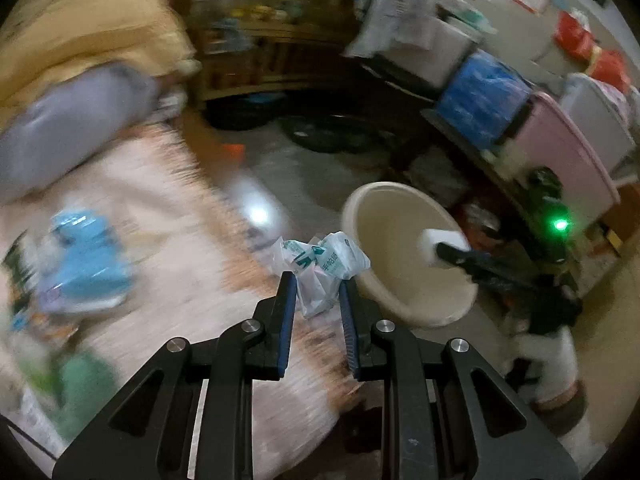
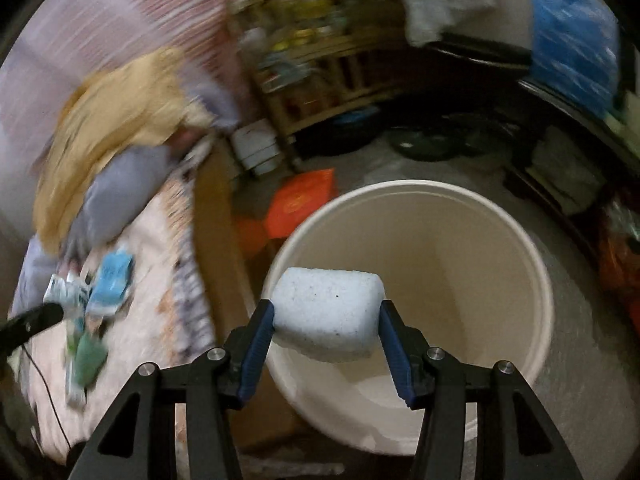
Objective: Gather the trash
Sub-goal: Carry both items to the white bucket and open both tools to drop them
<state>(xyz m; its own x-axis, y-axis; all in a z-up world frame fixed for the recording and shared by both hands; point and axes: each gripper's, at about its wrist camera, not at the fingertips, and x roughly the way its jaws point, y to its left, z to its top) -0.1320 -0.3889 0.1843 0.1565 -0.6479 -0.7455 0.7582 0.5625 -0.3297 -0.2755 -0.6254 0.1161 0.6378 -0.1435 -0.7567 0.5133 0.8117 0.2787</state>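
My left gripper (image 1: 318,286) is shut on a crumpled white plastic wrapper with green print (image 1: 320,264), held over the bed's edge just left of the cream bucket (image 1: 384,280). My right gripper (image 2: 326,312) is shut on a white foam block (image 2: 328,312), which hangs over the near left side of the cream bucket (image 2: 520,272) on the floor. The bucket looks bare inside. In the left wrist view the right gripper (image 1: 438,246) with its foam block (image 1: 434,246) shows above the bucket. A blue packet (image 1: 86,264) and other wrappers lie blurred on the bed.
A pink patterned bed cover (image 1: 160,240) with a grey pillow (image 1: 72,132) and a yellow blanket (image 1: 80,20) fills the left. An orange-red packet (image 2: 304,204) lies on the floor behind the bucket. Wooden shelves (image 2: 320,60) and stacked boxes (image 1: 484,100) crowd the back and right.
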